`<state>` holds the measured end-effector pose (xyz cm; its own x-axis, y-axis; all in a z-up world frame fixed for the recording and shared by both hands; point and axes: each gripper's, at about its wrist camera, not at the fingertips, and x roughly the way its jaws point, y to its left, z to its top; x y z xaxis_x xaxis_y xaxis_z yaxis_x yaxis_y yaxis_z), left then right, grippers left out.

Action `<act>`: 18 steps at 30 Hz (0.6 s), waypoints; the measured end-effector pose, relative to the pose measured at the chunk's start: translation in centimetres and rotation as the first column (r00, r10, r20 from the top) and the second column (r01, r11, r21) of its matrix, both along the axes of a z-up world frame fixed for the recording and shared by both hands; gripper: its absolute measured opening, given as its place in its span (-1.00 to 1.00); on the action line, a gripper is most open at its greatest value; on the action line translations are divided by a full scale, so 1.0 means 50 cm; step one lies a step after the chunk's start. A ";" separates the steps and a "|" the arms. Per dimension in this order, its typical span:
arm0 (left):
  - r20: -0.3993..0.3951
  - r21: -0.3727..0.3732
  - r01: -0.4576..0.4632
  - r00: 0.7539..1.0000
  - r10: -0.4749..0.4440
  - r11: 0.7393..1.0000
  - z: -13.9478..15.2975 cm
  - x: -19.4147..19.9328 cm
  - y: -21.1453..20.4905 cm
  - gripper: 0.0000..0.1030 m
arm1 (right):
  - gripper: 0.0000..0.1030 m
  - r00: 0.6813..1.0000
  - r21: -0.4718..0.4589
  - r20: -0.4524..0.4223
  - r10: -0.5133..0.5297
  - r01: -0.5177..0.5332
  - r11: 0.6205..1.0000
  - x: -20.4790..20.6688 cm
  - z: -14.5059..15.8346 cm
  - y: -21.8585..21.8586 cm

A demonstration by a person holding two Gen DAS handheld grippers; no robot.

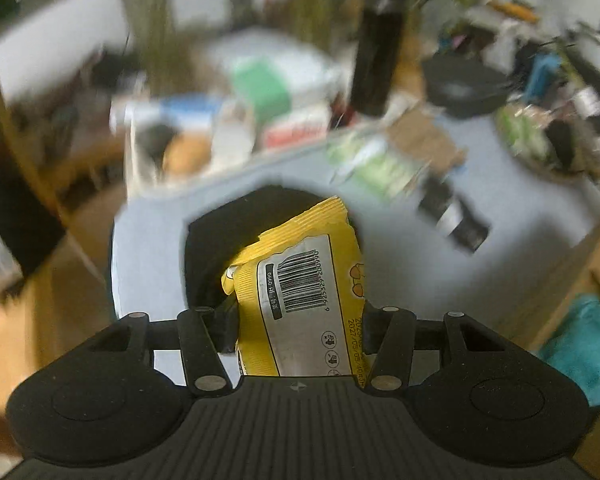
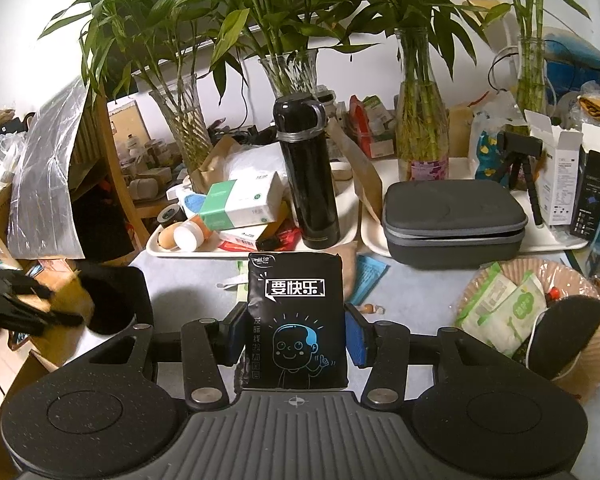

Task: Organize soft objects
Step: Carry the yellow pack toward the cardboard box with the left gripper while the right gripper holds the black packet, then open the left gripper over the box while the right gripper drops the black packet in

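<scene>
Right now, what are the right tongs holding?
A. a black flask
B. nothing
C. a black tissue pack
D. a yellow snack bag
C: the right tongs are clamped on the black tissue pack; the yellow snack bag is in the left tongs.

Four glass vases [image 2: 180,120] – two white trays [image 2: 252,246] – one black flask [image 2: 308,176].

My left gripper [image 1: 300,312] points steeply down, pads clamped on a yellow packet [image 1: 304,280]. My right gripper [image 2: 296,336] is angled moderately down, its blue pads [image 2: 356,336] pressing both sides of a black pack [image 2: 296,320].
</scene>
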<state>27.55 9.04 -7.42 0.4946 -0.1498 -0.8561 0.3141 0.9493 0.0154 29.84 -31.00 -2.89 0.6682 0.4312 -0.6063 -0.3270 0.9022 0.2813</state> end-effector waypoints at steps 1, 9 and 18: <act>-0.027 -0.002 -0.017 0.999 0.017 1.000 -0.023 0.001 0.009 0.00 | 0.00 1.000 0.000 0.000 -0.001 0.001 1.000 0.000 0.000 0.000; -0.126 -0.102 -0.096 0.989 0.083 0.990 -0.063 -0.040 0.075 0.00 | 0.00 1.000 0.001 0.023 0.012 -0.012 1.000 -0.006 0.008 -0.004; -0.142 -0.160 -0.084 0.988 0.061 0.984 0.047 -0.107 0.077 0.00 | 0.00 0.996 0.037 0.059 0.067 -0.070 0.997 -0.056 0.031 0.008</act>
<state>22.21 12.91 -5.07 0.3898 -0.2628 -0.8826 0.2331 0.9554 -0.1816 27.04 -30.59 -1.36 0.6696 0.4998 -0.5494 -0.4042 0.8658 0.2950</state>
